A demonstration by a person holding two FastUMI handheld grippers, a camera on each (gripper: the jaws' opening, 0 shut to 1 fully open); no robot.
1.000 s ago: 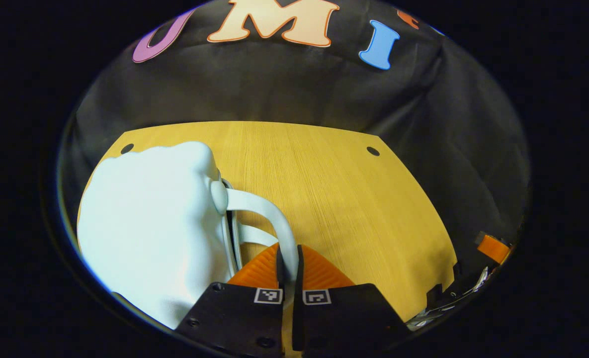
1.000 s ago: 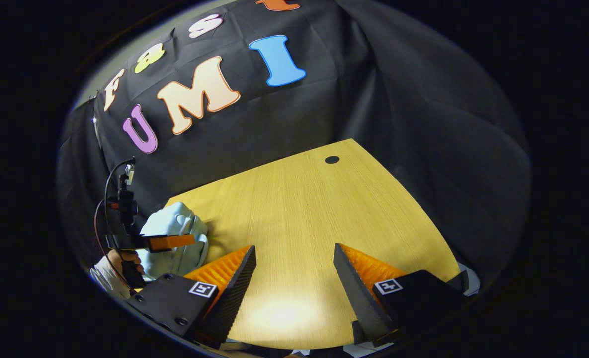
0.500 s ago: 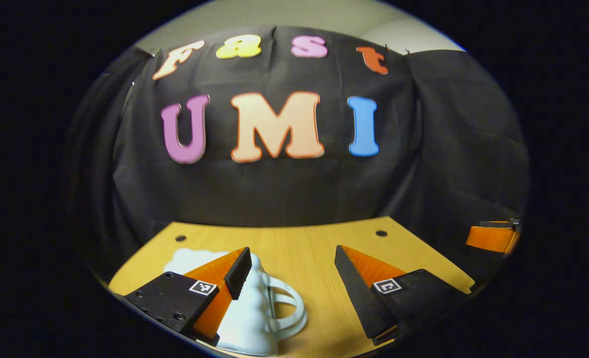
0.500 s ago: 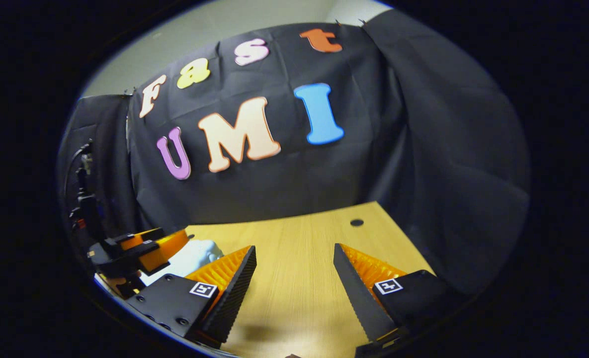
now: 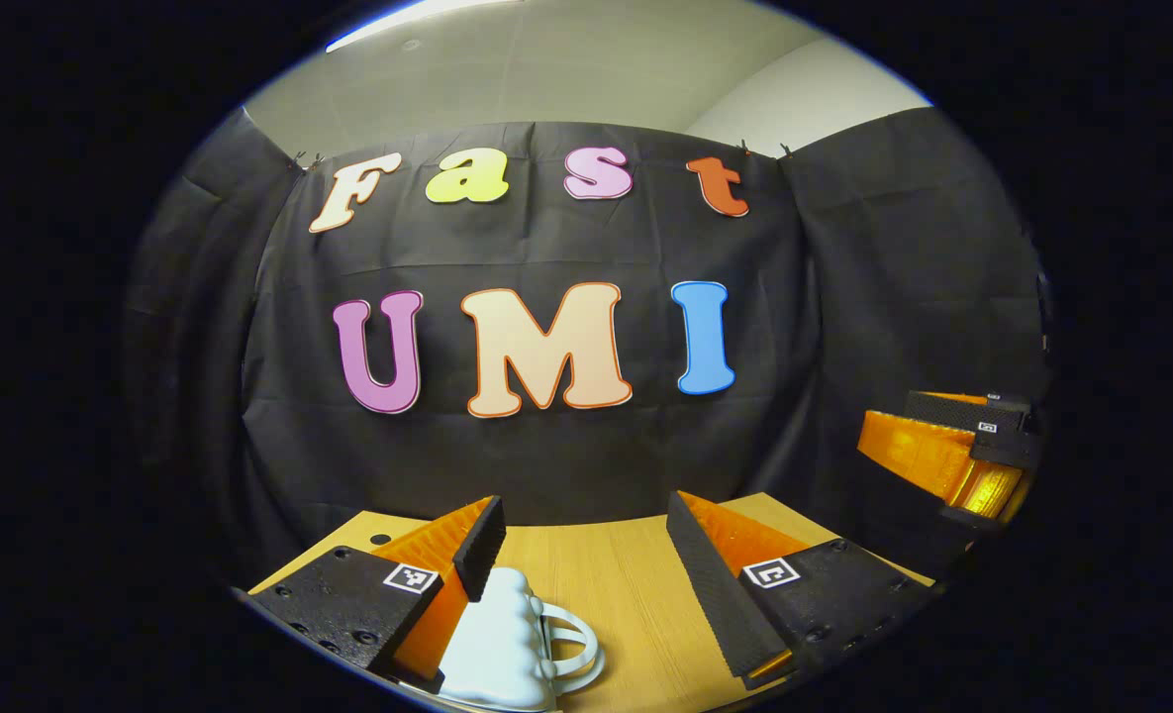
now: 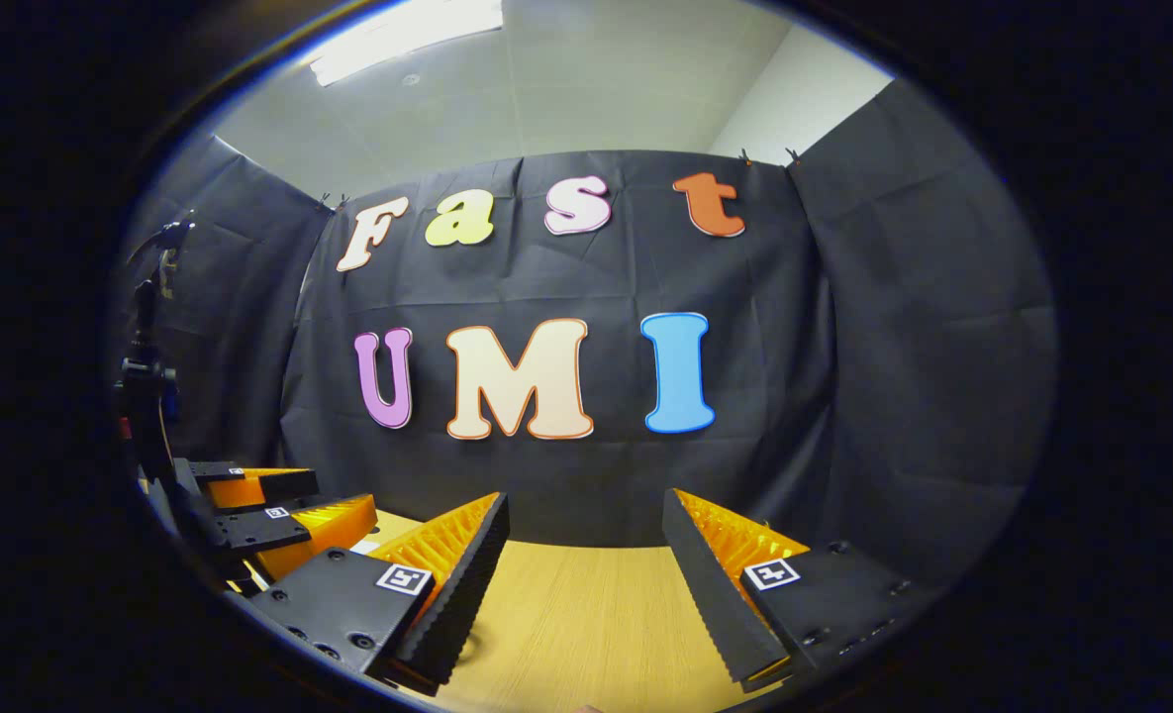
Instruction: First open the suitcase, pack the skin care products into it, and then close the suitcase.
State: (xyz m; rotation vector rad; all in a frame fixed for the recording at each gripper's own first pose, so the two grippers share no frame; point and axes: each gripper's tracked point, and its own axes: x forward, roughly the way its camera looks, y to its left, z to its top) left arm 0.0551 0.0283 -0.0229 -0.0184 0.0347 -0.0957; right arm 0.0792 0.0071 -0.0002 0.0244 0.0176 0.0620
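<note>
pale, glossy white suitcase (image 5: 497,644) with a looped handle (image 5: 576,644) on the near left part of the wooden tabletop (image 5: 626,594), lid down. seen in the left gripper view just behind the left gripper (image 5: 586,555), whose fingers stand wide apart, holding nothing, one finger overlapping the case. right gripper (image 6: 586,555) likewise spread wide over bare wood near the tabletop's front edge, empty. black cloth wall (image 6: 843,396) behind the far edge, grey ceiling (image 6: 546,89) with a strip light above.
</note>
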